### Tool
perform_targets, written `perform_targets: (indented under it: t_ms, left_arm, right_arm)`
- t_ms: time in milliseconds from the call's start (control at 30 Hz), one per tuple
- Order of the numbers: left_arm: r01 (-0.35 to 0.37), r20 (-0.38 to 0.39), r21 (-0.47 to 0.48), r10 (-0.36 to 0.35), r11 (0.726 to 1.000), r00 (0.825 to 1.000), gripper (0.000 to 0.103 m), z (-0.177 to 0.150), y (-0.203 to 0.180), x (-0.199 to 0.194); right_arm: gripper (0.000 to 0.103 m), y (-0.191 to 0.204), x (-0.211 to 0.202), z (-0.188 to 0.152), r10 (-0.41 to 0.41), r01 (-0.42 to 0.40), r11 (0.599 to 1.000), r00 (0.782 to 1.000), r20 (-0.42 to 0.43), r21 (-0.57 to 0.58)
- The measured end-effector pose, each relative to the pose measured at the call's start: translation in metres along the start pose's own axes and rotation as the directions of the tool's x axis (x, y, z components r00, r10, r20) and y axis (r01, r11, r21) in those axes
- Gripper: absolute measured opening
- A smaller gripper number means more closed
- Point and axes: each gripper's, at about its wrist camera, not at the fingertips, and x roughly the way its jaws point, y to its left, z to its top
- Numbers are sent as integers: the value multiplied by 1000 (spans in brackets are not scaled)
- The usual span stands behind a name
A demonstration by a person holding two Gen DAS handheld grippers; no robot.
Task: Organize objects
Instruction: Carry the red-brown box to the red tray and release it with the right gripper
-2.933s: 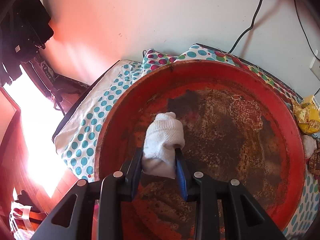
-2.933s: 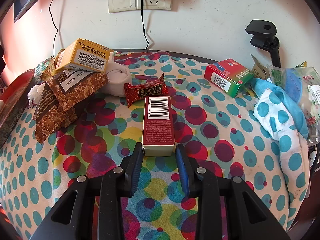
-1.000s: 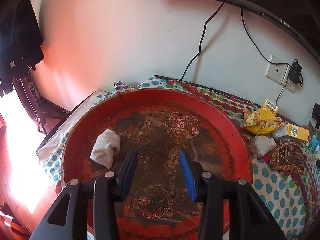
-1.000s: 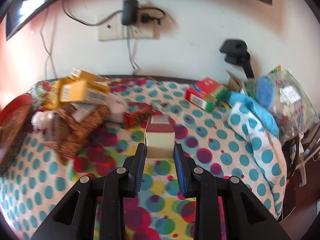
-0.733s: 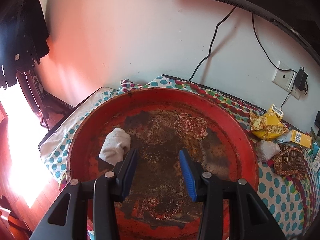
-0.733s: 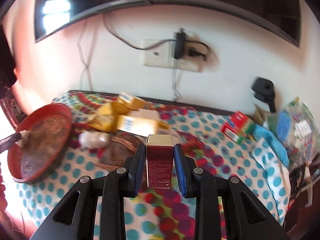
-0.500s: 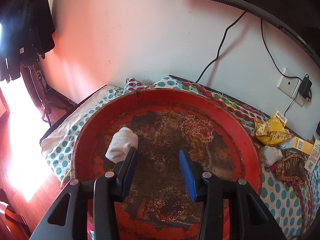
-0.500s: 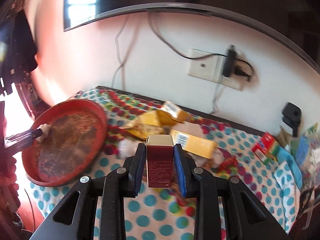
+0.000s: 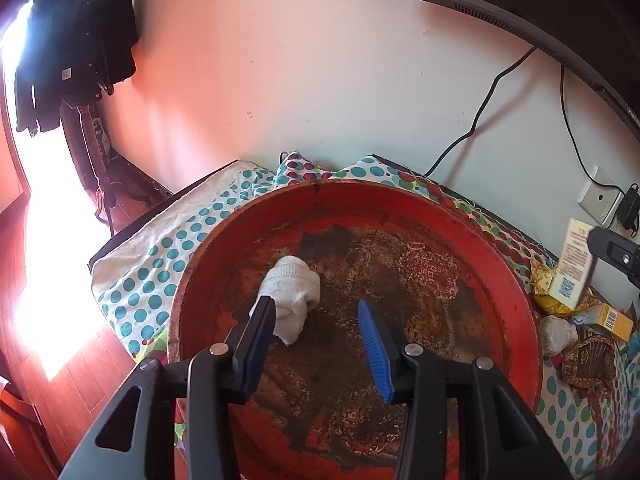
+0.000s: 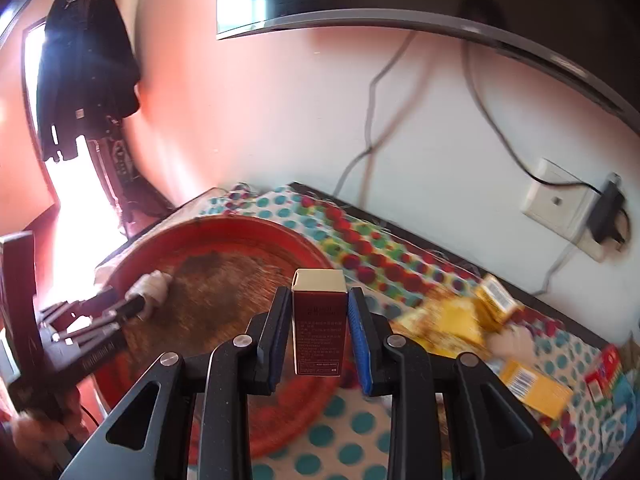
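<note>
A big round red tray [image 9: 516,292] with a worn, rusty floor lies on the spotted cloth; it also shows in the right wrist view [image 10: 304,248]. A rolled white sock [image 9: 294,286] lies in the tray's left part. My left gripper [image 9: 316,320] is open and empty just above the tray, the sock beside its left finger. My right gripper [image 10: 318,308] is shut on a dark red box [image 10: 319,320] with a cream top, held upright in the air over the tray's right rim. The box and right gripper show at the left wrist view's right edge [image 9: 574,264].
Yellow boxes and wrappers [image 10: 492,316], a brown packet [image 9: 588,364] and a white wad [image 9: 556,334] lie on the spotted cloth right of the tray. A wall socket with a plug [image 10: 560,204], cables and a monitor are behind. The table's left edge drops to a wooden floor [image 9: 68,376].
My left gripper let go of the sock in the tray and opened above it. My right gripper shut on the red box, lifted it and carried it left to the tray.
</note>
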Motion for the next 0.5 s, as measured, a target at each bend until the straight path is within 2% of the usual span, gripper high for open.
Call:
perform_targets:
  t_ms: [267, 400, 500]
  left_arm:
    - [-14, 3, -19, 14, 1000, 1000, 44, 1, 5, 3]
    - [-31, 0, -25, 31, 999, 1000, 44, 0, 8, 7]
    - [-69, 7, -29, 69, 997, 998, 44, -1, 11, 11]
  right_arm:
    - [26, 35, 67, 46, 120, -123, 992, 989, -83, -30]
    - [26, 47, 106, 56, 189, -192, 981, 969, -160, -6]
    - [26, 53, 133, 59, 212, -214, 977, 957, -200, 14]
